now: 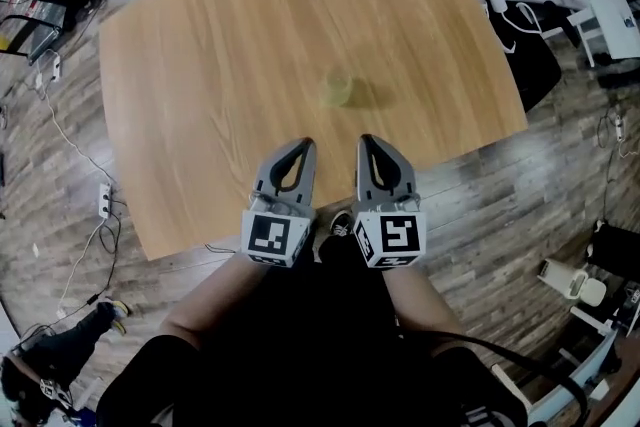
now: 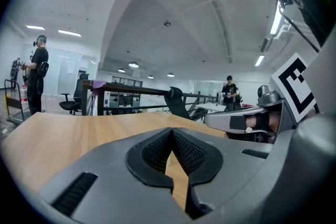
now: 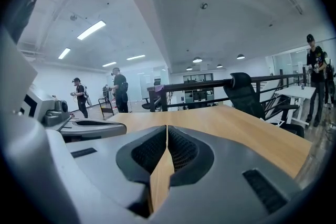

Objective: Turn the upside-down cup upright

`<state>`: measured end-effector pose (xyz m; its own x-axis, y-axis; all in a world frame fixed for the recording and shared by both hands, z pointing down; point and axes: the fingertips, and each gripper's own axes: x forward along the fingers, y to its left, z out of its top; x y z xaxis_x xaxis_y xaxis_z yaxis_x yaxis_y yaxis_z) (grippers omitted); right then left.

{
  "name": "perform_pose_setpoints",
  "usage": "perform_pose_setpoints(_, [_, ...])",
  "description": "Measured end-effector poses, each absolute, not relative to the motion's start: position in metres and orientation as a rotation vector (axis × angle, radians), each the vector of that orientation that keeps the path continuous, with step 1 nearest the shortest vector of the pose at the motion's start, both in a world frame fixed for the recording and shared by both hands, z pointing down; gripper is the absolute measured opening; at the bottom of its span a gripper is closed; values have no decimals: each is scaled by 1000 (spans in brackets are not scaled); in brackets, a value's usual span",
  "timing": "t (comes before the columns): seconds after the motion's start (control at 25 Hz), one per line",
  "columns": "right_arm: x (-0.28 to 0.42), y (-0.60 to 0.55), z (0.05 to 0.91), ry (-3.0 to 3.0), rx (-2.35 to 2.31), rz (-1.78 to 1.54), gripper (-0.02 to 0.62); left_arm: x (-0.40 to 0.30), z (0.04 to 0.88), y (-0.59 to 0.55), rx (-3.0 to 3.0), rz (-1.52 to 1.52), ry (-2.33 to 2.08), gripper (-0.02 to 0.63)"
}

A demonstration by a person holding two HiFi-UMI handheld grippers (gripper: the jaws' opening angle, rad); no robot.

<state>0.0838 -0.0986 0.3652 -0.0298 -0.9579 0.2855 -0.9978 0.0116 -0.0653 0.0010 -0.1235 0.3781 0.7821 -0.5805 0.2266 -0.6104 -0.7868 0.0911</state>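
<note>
A small pale yellow-green cup (image 1: 338,90) stands on the wooden table (image 1: 220,65), a little right of the middle; it is too blurred to tell which way up it is. My left gripper (image 1: 304,145) and right gripper (image 1: 366,141) hover side by side over the table's near edge, short of the cup and apart from it. Both are shut with nothing between their jaws. In the left gripper view the left gripper (image 2: 171,131) shows its pads meeting at the tip, and the right gripper (image 3: 167,127) looks the same in its own view. The cup shows in neither gripper view.
A black office chair (image 3: 247,94) stands past the table's far side. People stand far off in the room (image 2: 38,73). A power strip (image 1: 104,200) and cables lie on the floor left of the table, and white devices (image 1: 610,10) sit at the right.
</note>
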Motion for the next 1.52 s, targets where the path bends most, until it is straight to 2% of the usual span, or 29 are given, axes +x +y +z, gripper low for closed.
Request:
perform_pose_setpoints(0.36, [106, -174, 444, -2142, 1990, 445, 18, 28, 455, -198, 2766, 362, -987, 9])
perform_pose_setpoints(0.4, [109, -181, 452, -2153, 1971, 444, 44, 31, 462, -203, 2761, 365, -999, 9])
perform_pose_setpoints(0.48, [112, -193, 467, -2188, 1921, 442, 157, 36, 477, -212, 2750, 369, -1023, 9])
perform_pose_setpoints(0.52, [112, -199, 472, -2207, 1897, 439, 190, 37, 484, -216, 2742, 373, -1035, 9])
perform_pose_setpoints(0.84, [106, -239, 513, -2276, 1741, 385, 305, 27, 531, -223, 2697, 424, -1116, 9])
perform_pose_setpoints(1.44, [96, -268, 507, -2252, 1628, 339, 311, 19, 532, -219, 2707, 427, -1120, 9])
perform_pose_setpoints(1.48, [98, -269, 501, -2258, 1650, 333, 310, 23, 531, -217, 2729, 442, -1088, 19])
perform_pose_setpoints(1.52, [100, -268, 494, -2265, 1671, 327, 310, 28, 530, -215, 2758, 462, -1045, 83])
